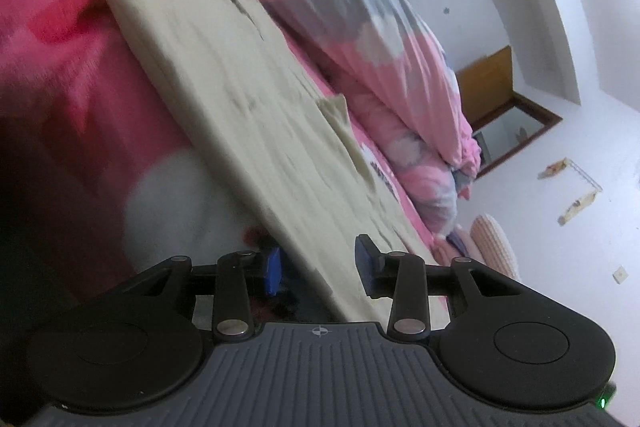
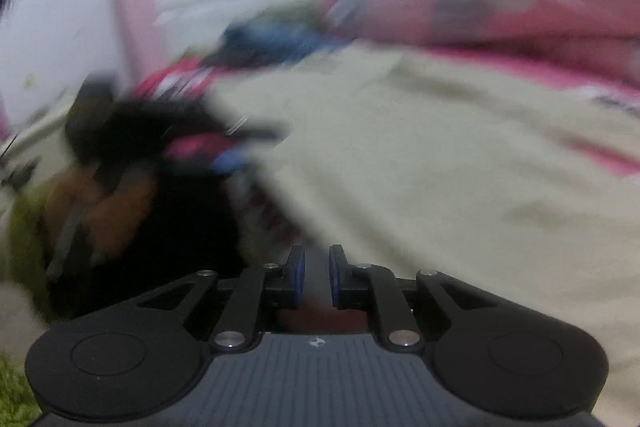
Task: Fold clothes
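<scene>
Beige garment (image 1: 224,75) spread flat on pink bed (image 1: 60,75), ready for creasing. Left gripper (image 1: 318,267) fingers spread, straddling near hem. Right gripper (image 2: 317,277) fingers narrowly parted; grip on cloth unclear through blur.

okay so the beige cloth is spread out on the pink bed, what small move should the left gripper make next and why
Probably ease the left gripper forward and close it on the near edge of the flat beige garment. Its jaws stand wide apart with that edge running between them, nothing pinched yet. The right gripper sits at the same cloth's edge with a narrow gap; that view is too blurred to show a grip.
</scene>
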